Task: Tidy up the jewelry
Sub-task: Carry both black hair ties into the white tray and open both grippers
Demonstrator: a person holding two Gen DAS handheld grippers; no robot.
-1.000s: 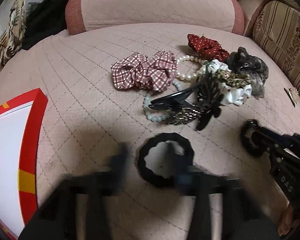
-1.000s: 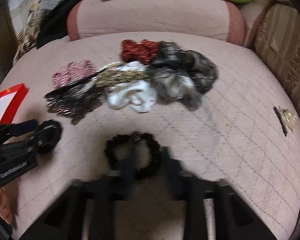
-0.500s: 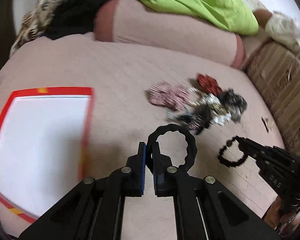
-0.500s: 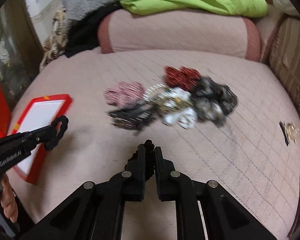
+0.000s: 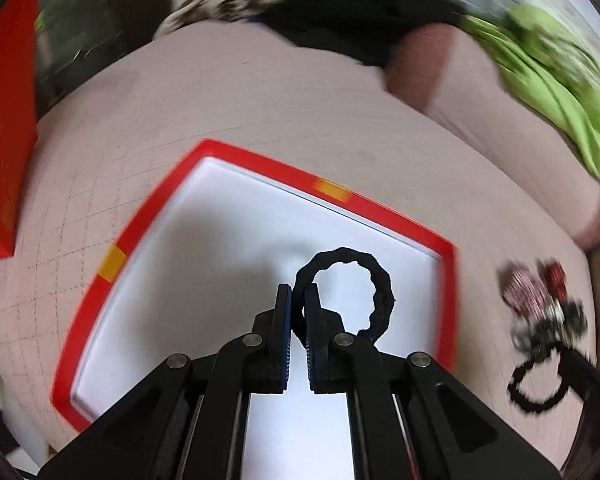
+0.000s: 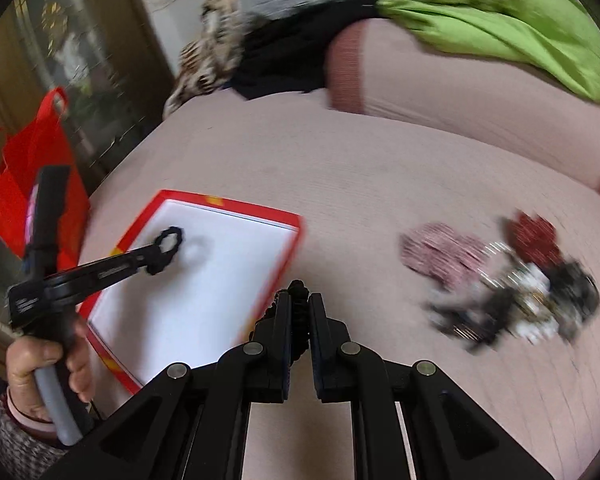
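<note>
My left gripper (image 5: pixel 298 300) is shut on a black ridged hair tie (image 5: pixel 380 292) and holds it above the white inside of a red-rimmed box (image 5: pixel 260 164). The right wrist view shows that gripper (image 6: pixel 150 258), the tie (image 6: pixel 168 240) and the box (image 6: pixel 228 204). My right gripper (image 6: pixel 300 304) is shut on a black beaded hair tie (image 6: pixel 299 290), above the pink cushion right of the box. This tie also shows in the left wrist view (image 5: pixel 536 384). A blurred pile of scrunchies, clips and beads (image 6: pixel 500 276) lies at the right.
A red bag (image 6: pixel 24 184) stands beyond the cushion's left edge. A pink bolster (image 6: pixel 460 92) with green cloth (image 6: pixel 500 28) and dark clothes (image 6: pixel 284 56) lies at the back. The pile also shows in the left wrist view (image 5: pixel 544 300).
Both grippers have swung left, each carrying its hair tie. The left one has moved from beside the box to over its white inside. The pile has slid right in both views.
</note>
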